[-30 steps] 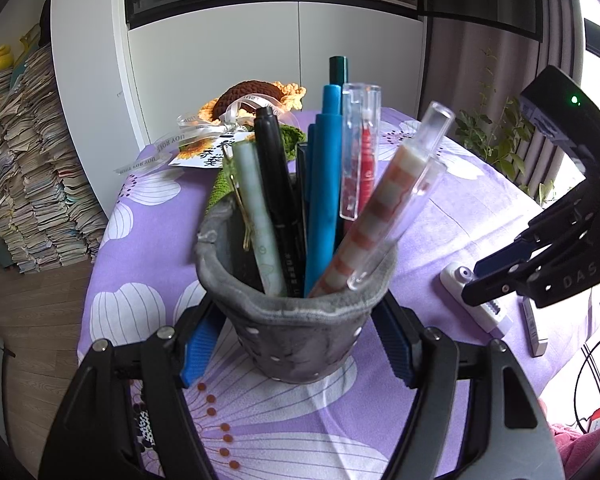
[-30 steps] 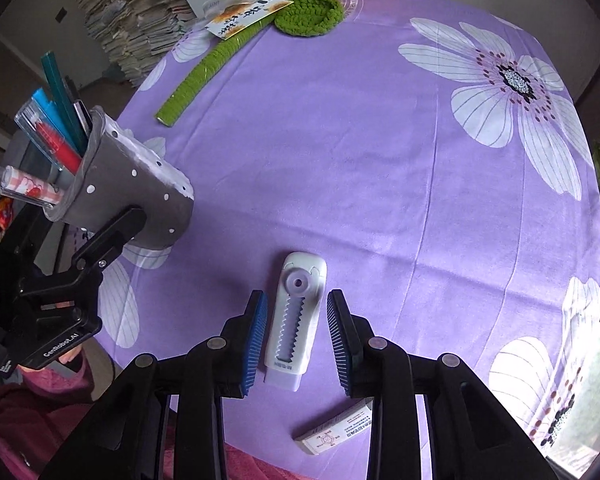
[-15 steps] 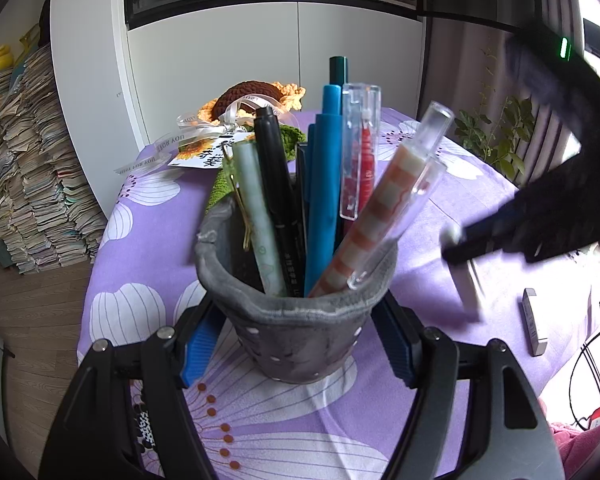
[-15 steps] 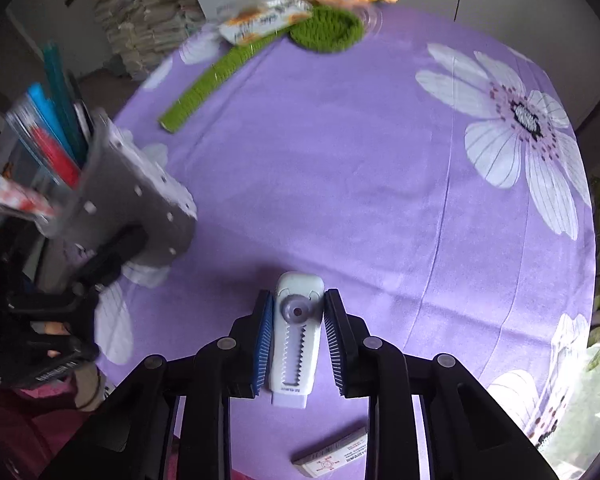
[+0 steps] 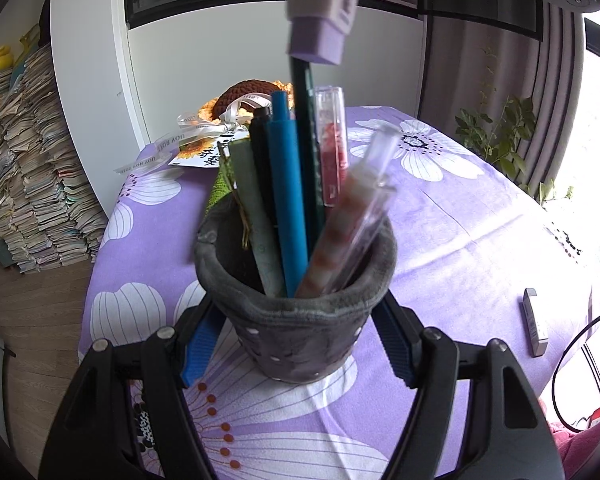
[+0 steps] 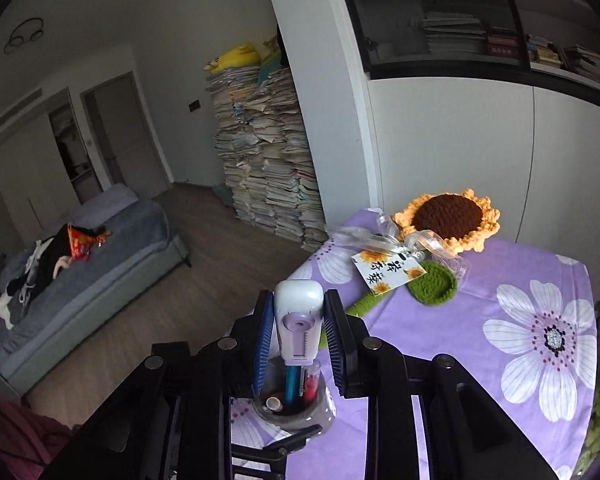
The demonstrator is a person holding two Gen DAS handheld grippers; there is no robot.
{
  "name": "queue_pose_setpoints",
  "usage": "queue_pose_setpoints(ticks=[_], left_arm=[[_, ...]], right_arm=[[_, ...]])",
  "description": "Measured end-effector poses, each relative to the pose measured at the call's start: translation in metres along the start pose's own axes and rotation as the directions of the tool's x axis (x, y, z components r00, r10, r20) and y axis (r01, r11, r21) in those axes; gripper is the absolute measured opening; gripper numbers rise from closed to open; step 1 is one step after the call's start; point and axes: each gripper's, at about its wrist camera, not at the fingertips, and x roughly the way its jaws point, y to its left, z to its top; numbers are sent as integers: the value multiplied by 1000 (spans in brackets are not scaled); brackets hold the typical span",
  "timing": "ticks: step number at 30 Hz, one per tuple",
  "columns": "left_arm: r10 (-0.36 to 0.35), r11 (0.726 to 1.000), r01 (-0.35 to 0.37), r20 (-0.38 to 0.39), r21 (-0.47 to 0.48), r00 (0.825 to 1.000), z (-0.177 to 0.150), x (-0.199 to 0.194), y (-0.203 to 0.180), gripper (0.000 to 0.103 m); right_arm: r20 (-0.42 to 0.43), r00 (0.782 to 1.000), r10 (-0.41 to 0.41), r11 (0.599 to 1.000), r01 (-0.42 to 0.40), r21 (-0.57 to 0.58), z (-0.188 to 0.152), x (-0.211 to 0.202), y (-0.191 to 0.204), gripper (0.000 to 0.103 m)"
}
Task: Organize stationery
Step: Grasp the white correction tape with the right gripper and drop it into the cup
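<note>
Right tool (image 6: 297, 336) above pen holder (image 6: 296, 412)

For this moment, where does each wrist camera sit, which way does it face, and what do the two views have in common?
Left wrist: sits on the left gripper, low by the table, facing across the purple tablecloth toward the white cabinet; its own fingers clamp the grey pen cup.
Right wrist: sits on the right gripper, above the cup, facing outward over the table toward the paper stacks; its fingers grip the white correction tape.
Shared: the pen cup, the correction tape hanging over the pens, and the crochet sunflower.
</note>
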Motion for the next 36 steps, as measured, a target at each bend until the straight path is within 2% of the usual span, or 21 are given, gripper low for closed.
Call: queue_pose_setpoints(ticks=[5, 9, 16, 21, 27, 30, 36], left_arm=[[-5, 1000, 5, 1, 3, 1000, 0, 0, 1, 71], [-2, 1000, 2, 4, 6, 1000, -1, 0, 0, 71], [2, 1000, -2, 4, 9, 1000, -2, -1, -1, 71], [2, 1000, -2, 4, 9, 1000, -2, -1, -2, 71], [3, 1000, -3, 5, 13, 1000, -2, -2, -3, 71], [2, 1000, -2, 5, 14, 1000, -2, -2, -2, 71], [0, 1000, 0, 8, 13, 1000, -2, -1, -2, 71]], right_arm=[[17, 999, 35, 999, -34, -17, -2, -5, 2, 26], [-18, 996, 88, 996, -87, 6, -3, -3, 2, 26], [-126, 989, 80, 996, -84, -28, -21, 21, 8, 27], [-183, 982, 48, 997, -57, -46, -31, 33, 11, 26], [-234, 971, 56, 997, -65, -31, -38, 44, 7, 27], [-236, 970, 60, 997, -67, -26, -39, 42, 5, 27], [-176, 982, 66, 997, -59, 45, -37, 12, -8, 27]])
